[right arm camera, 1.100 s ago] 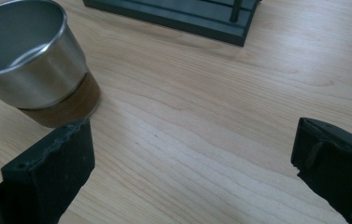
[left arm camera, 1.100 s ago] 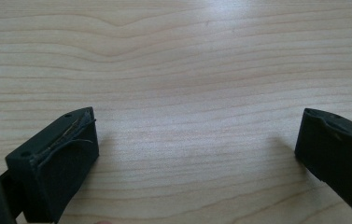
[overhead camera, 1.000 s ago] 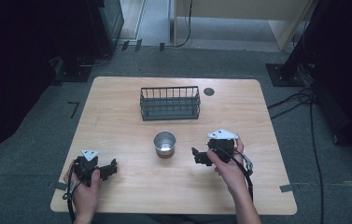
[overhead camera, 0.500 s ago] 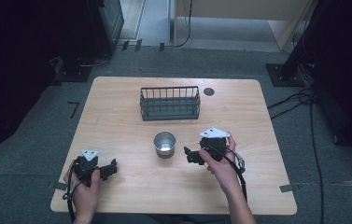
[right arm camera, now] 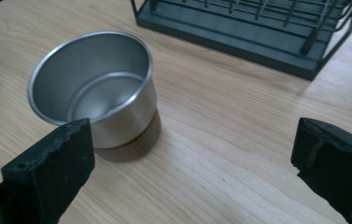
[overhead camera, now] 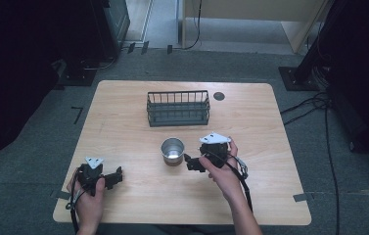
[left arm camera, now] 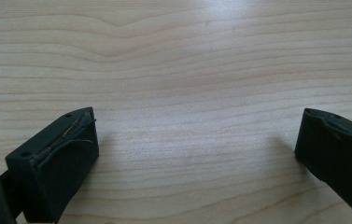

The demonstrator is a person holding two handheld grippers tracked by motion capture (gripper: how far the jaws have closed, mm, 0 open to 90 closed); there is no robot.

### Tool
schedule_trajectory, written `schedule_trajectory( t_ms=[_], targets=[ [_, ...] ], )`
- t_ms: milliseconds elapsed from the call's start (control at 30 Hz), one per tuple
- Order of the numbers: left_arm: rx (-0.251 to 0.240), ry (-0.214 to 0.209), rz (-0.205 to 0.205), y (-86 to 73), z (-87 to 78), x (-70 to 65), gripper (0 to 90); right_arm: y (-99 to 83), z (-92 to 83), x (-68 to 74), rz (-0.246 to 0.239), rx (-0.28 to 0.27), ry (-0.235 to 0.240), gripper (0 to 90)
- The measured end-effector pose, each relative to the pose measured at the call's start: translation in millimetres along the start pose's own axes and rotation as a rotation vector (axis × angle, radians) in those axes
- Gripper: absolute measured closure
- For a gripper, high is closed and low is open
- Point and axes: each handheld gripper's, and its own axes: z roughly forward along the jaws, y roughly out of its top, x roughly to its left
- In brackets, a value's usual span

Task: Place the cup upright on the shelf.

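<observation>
A small steel cup (overhead camera: 172,151) stands upright and empty in the middle of the wooden table (overhead camera: 123,127). In the right gripper view the cup (right arm camera: 96,86) sits just ahead of the left jaw, which nearly touches its side. My right gripper (overhead camera: 191,162) is open, just right of the cup, with nothing between its jaws. A dark wire basket (overhead camera: 178,107) stands behind the cup, its base (right arm camera: 253,35) showing at the top of the right gripper view. My left gripper (overhead camera: 118,176) rests open near the table's front left, over bare wood (left arm camera: 187,93).
A dark round grommet (overhead camera: 219,96) sits in the tabletop at the back right of the basket. Cables (overhead camera: 314,105) and dark equipment stands (overhead camera: 294,78) lie on the floor around the table.
My right gripper has moved left and slightly forward, closing in on the cup's right side. The left gripper has stayed put.
</observation>
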Motion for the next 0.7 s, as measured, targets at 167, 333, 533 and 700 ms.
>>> schedule_trajectory(
  t_ms=[167, 333, 533, 700],
  targets=[
    [0.000, 0.000, 0.000, 0.0, 0.0, 0.0, 0.0, 3.6, 4.7, 7.6, 0.003, -0.006, 0.020, 0.0],
    [0.001, -0.001, 0.000, 0.0, -0.1, 0.1, 0.0, 6.5, 10.4, 15.7, -0.004, -0.011, 0.040, 0.0],
    [0.000, 0.000, -0.001, 0.0, 0.0, 0.0, 0.0, 8.4, 14.9, 21.4, -0.017, -0.006, 0.045, 0.0],
    [0.000, -0.001, -0.001, 0.0, 0.0, 0.0, 0.0, 10.6, 20.5, 27.4, -0.028, 0.006, 0.044, 0.0]
  ],
)
